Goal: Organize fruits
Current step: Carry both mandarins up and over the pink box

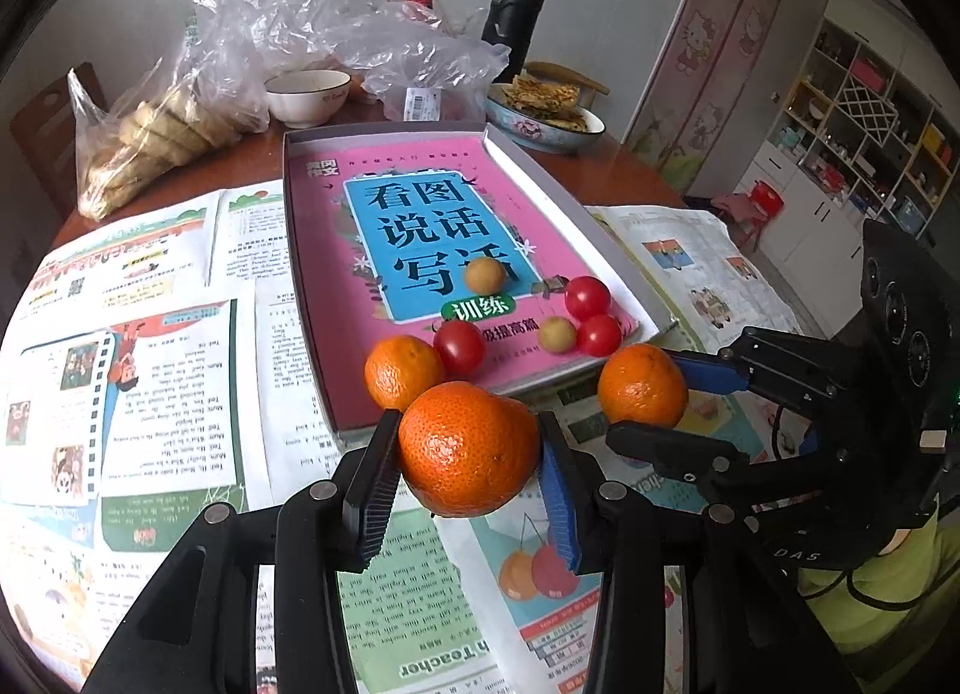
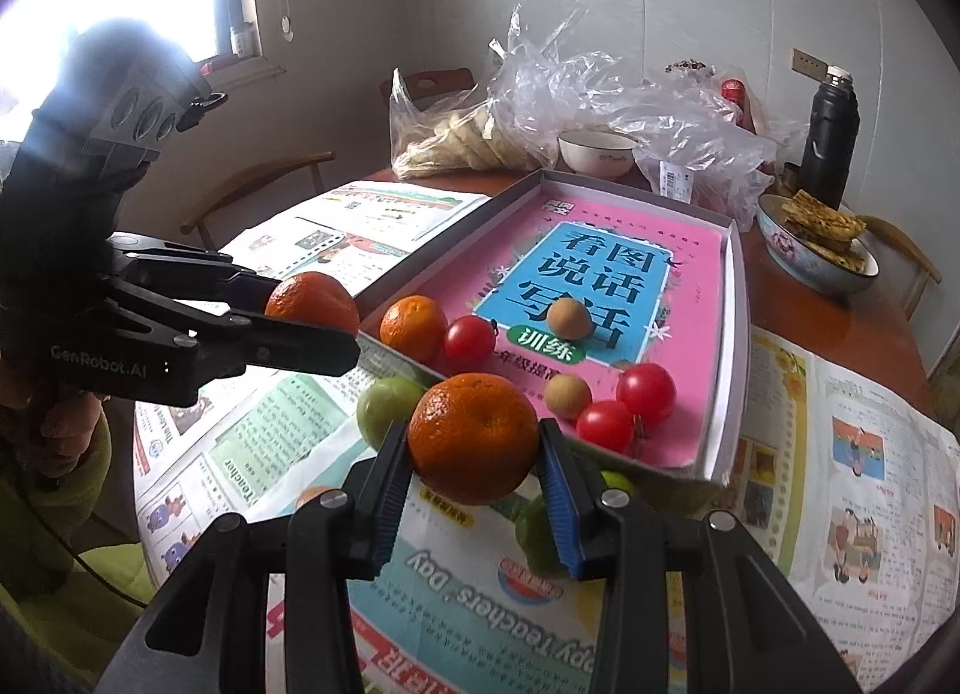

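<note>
Two tangerines are gripped above the paper-covered surface (image 1: pixel 150 298): one (image 1: pixel 468 448) by the left hand-held gripper (image 1: pixel 468 490), lower centre of frame, another (image 2: pixel 474 436) by the right hand-held gripper (image 2: pixel 474 490). The tray (image 1: pixel 540 166), w/ a third tangerine (image 1: pixel 402 370), cherry tomatoes and small tan fruits, lies just beyond. Risk, judged: round skins could be squeezed out of the pads, or loose fruit knocked rolling at drop-off.

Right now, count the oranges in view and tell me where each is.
3. One orange is gripped in the left gripper, one orange in the right gripper, and one orange lies in the tray. Others may be hidden.
</note>
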Tool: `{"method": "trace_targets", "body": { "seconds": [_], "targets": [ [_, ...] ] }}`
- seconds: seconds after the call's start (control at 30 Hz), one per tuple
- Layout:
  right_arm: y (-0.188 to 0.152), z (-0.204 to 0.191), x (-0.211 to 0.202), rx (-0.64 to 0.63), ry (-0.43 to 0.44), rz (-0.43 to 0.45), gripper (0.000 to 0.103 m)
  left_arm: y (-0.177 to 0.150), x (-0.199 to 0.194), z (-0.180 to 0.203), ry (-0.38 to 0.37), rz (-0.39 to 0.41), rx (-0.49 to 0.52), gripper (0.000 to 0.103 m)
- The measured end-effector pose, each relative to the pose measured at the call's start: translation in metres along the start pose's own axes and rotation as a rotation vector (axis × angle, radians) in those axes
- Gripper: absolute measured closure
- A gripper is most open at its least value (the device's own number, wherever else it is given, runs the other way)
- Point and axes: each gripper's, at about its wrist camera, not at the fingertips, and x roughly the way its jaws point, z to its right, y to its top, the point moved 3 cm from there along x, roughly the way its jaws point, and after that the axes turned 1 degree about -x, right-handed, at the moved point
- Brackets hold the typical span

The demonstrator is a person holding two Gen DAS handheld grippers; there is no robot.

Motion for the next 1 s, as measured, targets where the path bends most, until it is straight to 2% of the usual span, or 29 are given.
{"method": "trace_targets", "body": {
  "seconds": [0.43,1.0],
  "targets": [
    [0.018,0.012,0.019,0.01,-0.002,-0.009,0.061,0.027,0.014,-0.01,0.009,0.012,-0.011,0.059],
    [0.031,0.023,0.043,0.019,0.004,-0.035,0.061,0.064,0.055,-0.028,0.076,-0.021,-0.032,0.059]
  ]
}}
